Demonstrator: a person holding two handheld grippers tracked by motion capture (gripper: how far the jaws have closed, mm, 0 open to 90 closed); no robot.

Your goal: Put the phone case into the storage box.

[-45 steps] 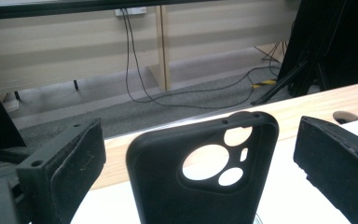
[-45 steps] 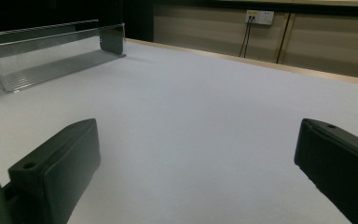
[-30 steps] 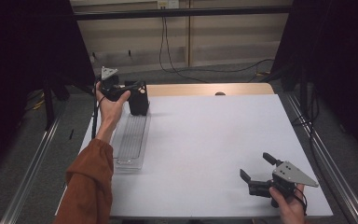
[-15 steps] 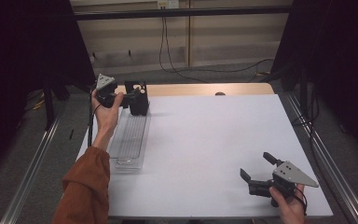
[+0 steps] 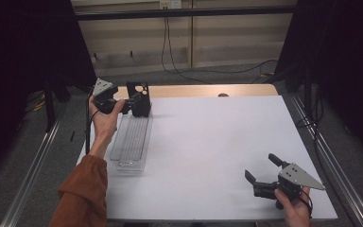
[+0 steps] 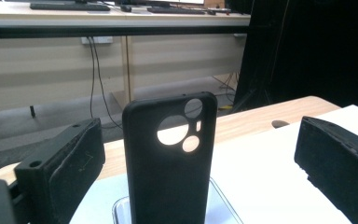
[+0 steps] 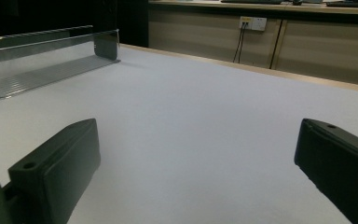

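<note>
High view: the left tool point(image 5: 131, 101) sits at the far-left corner of the desk point(image 5: 208, 142), its jaws spread wide either side of the black phone case point(image 5: 139, 98). The left gripper view shows that case point(image 6: 170, 158) standing upright between the two jaws, a clear gap on each side, nothing gripped. The case stands at the far end of the clear plastic tray point(image 5: 131, 142), which runs lengthwise toward the person along the desk's left edge. Over at the near-right corner, well apart from all this, the right tool point(image 5: 260, 176) is wide open too, holding nothing, just above the white surface.
</note>
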